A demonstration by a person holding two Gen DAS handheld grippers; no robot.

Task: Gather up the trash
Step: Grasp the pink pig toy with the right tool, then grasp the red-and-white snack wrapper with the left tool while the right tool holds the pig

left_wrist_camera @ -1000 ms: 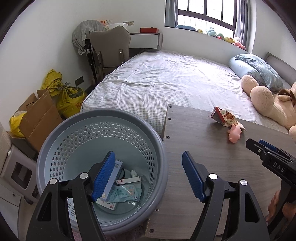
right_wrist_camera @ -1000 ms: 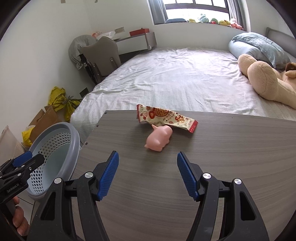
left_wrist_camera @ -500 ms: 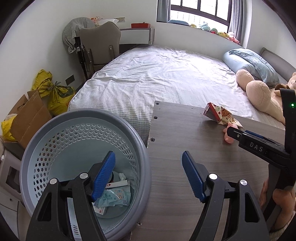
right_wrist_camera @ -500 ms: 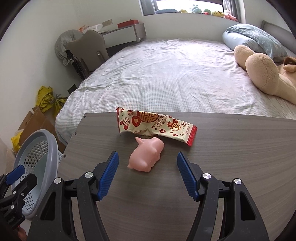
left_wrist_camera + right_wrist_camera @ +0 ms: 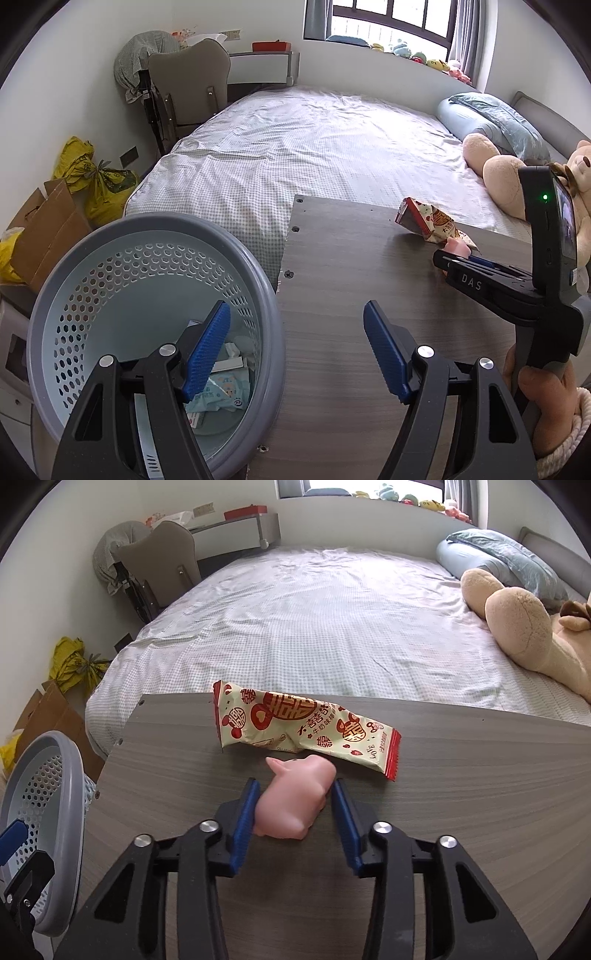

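On a wooden table (image 5: pixel 443 812), the right gripper (image 5: pixel 295 808) has just been closing around a pink toy pig (image 5: pixel 295 799), pads touching its sides. A snack wrapper (image 5: pixel 299 727) lies just beyond. The left gripper (image 5: pixel 295 354) hangs spread wide, empty, over the bin (image 5: pixel 258 266) rim at the table's left edge.

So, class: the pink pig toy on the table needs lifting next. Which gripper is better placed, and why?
Right. The right gripper has just been closing around the pink pig toy, which sits between its fingers. The left gripper hangs open over the basket rim, away from it.
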